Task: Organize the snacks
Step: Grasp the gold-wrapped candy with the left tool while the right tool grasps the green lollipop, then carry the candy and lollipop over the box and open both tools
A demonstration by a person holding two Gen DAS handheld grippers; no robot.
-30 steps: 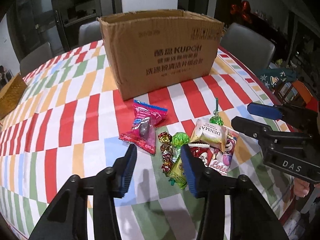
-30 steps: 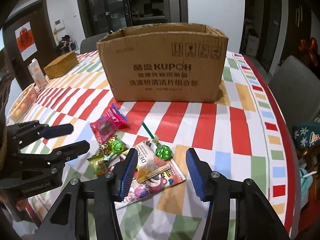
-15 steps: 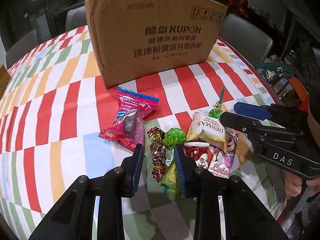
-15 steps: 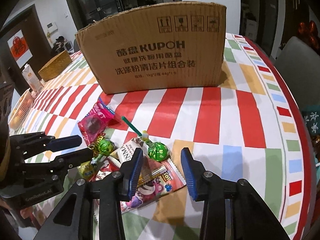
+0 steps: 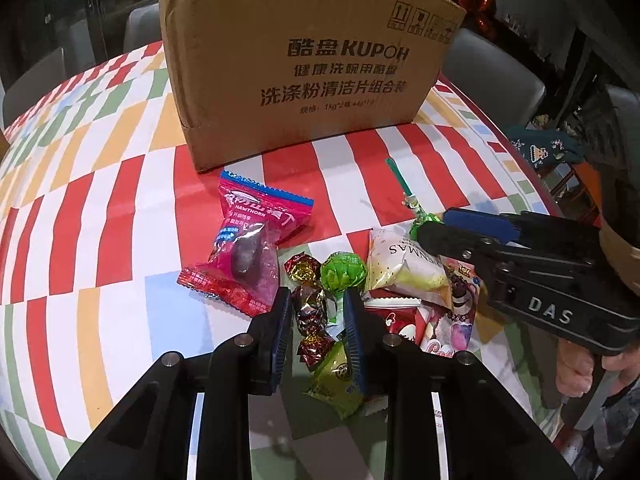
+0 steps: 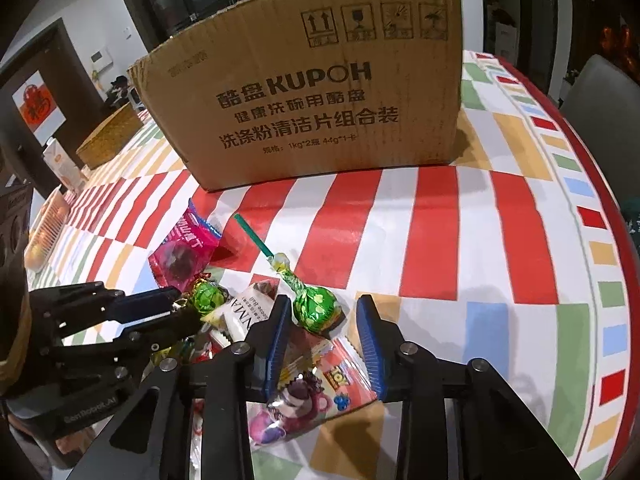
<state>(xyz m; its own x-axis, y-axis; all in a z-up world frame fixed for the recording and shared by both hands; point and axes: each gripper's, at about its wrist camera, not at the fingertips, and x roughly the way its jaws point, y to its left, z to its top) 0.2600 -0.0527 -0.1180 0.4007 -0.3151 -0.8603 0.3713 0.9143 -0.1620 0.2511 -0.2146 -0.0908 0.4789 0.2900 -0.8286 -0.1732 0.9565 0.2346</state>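
Snacks lie heaped near the box, evidently for loading: left gripper has been closing around foil candies, right gripper around the lollipop, neither yet clamped.

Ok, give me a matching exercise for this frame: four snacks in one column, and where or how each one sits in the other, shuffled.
Things:
1. green lollipop
2. pink hawthorn packet
3. foil-wrapped candies
4. cartoon bear packet

Places:
A. between the left gripper pads
B. flat on the cloth, under the right gripper
C. stick pointing toward the cardboard box
D. leftmost snack, nearest the box's left corner

Pairs: 1-C, 2-D, 3-A, 4-B
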